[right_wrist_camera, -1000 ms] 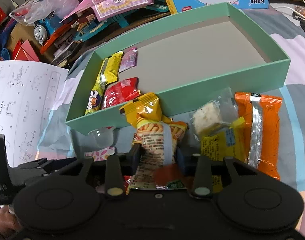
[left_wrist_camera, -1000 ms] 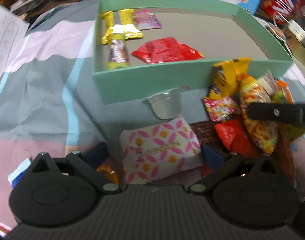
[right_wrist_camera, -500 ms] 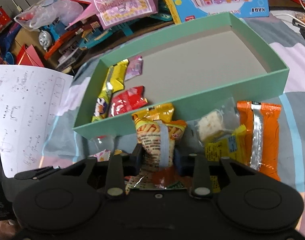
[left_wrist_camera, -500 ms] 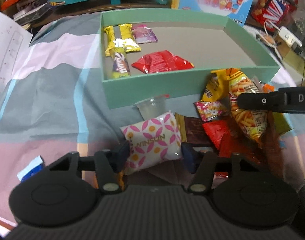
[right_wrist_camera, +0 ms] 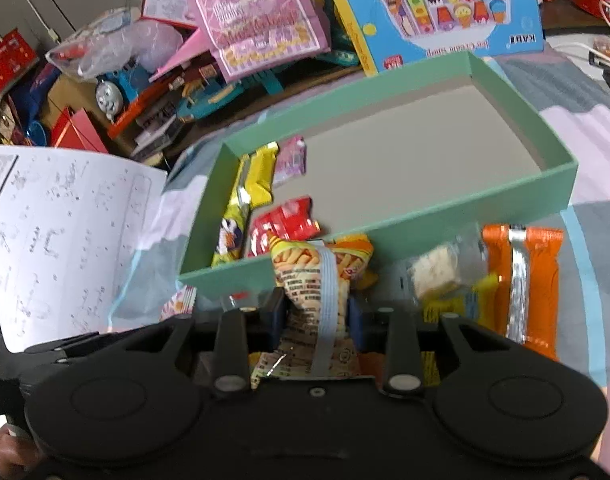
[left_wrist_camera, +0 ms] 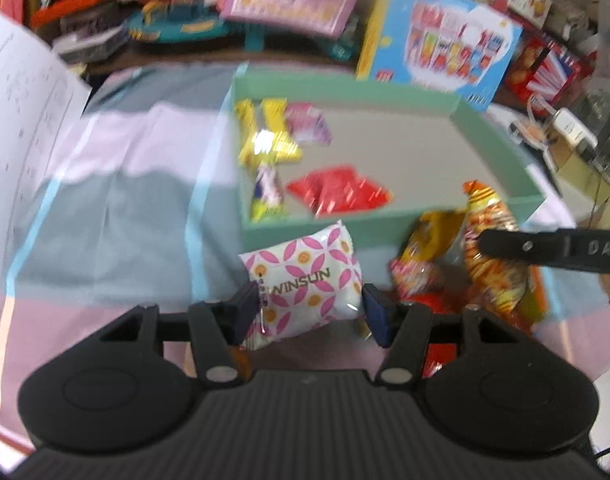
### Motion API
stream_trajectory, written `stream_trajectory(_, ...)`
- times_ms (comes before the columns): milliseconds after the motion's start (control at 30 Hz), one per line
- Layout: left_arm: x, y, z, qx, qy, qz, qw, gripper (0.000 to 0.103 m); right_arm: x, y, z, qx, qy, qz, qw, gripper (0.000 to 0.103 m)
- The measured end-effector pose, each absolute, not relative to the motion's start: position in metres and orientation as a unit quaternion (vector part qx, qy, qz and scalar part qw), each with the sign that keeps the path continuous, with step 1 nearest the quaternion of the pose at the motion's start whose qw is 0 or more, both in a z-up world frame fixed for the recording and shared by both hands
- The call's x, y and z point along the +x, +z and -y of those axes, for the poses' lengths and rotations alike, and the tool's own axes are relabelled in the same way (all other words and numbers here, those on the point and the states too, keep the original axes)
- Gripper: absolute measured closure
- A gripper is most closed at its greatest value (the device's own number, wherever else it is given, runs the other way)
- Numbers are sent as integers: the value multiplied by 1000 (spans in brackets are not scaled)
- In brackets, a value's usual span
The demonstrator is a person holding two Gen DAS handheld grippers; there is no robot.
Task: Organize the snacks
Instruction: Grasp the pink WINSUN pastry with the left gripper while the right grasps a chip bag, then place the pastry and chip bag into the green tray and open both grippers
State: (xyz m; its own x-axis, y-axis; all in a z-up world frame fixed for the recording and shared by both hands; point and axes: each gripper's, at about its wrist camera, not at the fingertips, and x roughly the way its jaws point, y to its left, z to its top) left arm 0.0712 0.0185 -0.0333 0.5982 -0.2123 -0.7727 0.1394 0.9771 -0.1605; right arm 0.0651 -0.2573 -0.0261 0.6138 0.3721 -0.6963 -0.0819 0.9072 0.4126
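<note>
My left gripper [left_wrist_camera: 309, 308] is shut on a white packet with pink petals [left_wrist_camera: 305, 280], held up off the bedspread in front of the green box [left_wrist_camera: 345, 236]. My right gripper [right_wrist_camera: 315, 314] is shut on an orange chip-stick bag [right_wrist_camera: 317, 276], lifted just before the green box's near wall [right_wrist_camera: 425, 220]. Inside the box lie yellow bars [right_wrist_camera: 249, 184], a red packet [right_wrist_camera: 285, 224] and a small pink packet [right_wrist_camera: 293, 156]. In the left wrist view the right gripper's black finger [left_wrist_camera: 545, 248] crosses the chip-stick bag [left_wrist_camera: 489, 240].
An orange wafer pack [right_wrist_camera: 521, 284], a clear-wrapped rice cake [right_wrist_camera: 433, 276] and a yellow packet [right_wrist_camera: 461, 304] lie right of the held bag. A printed sheet [right_wrist_camera: 57, 240] covers the left. Toy boxes [right_wrist_camera: 445, 8] crowd behind the box. A hand [right_wrist_camera: 5, 452] shows bottom left.
The left jaws closed on the pink-patterned packet and lifted it off the bedspread. The right gripper rose a little with the chip-stick bag; the box now sits farther in both views.
</note>
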Motion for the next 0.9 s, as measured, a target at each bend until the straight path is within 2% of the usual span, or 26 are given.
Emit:
stream_trajectory(200, 104, -8, 7, -24, -119, -401, 908, 47, 83, 1, 265, 176, 127, -387, 896, 71)
stream_trajectory(367, 146, -4, 19, -25, -123, -402, 907, 47, 115, 12, 273, 174, 110, -377, 903, 71)
stream_trajectory(900, 259, -54, 29, -23, -105, -445, 889, 47, 235, -24, 246, 144, 97, -423, 889, 71)
